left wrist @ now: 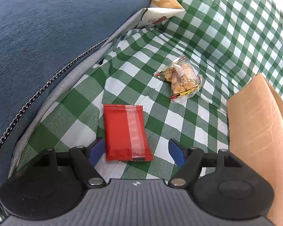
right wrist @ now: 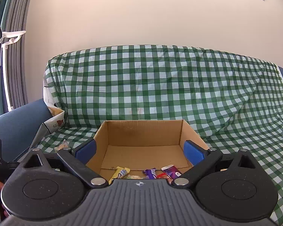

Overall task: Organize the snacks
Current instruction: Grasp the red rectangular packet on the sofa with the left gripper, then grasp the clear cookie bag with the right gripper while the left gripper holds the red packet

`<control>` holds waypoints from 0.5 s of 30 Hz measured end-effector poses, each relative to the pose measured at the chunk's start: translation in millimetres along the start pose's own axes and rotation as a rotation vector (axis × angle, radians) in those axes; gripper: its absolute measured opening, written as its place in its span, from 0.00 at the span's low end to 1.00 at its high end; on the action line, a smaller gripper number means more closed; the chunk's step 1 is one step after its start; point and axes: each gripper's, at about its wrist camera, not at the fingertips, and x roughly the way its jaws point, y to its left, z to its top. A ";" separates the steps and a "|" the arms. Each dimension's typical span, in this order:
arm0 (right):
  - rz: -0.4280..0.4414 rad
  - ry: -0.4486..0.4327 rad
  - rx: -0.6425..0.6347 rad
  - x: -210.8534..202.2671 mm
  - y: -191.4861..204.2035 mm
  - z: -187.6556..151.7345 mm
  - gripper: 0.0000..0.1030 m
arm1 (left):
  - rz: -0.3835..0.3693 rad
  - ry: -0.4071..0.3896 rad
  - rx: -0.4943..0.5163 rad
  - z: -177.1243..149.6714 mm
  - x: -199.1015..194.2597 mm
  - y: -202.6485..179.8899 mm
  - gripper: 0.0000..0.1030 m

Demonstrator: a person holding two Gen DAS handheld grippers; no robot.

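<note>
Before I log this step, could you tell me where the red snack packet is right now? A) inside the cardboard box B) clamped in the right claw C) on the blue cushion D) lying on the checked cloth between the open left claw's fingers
D: the red snack packet lies flat on the checked cloth, with the left claw open around its near end.

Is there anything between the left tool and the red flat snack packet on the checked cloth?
Nothing visible. The left tool is open and the red flat snack packet lies flat between its blue fingers, near end first. The clear bag of biscuits and the brown cardboard box lie aside.
</note>
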 end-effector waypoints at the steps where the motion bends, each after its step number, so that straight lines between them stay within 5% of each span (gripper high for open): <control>1: -0.001 0.001 0.001 -0.2 -0.3 0.1 0.96 | 0.011 -0.003 0.017 -0.2 1.3 -3.4 0.76; 5: -0.005 0.002 -0.004 -0.6 0.9 0.1 0.96 | 0.067 -0.018 0.082 -2.7 4.0 -14.3 0.74; 9: -0.010 0.004 -0.023 -0.3 3.7 -0.7 0.96 | 0.127 -0.036 0.137 -4.4 6.8 -19.4 0.56; 15: -0.022 0.006 -0.060 0.8 9.5 -1.4 0.96 | 0.150 -0.047 0.107 -2.6 2.8 -11.9 0.48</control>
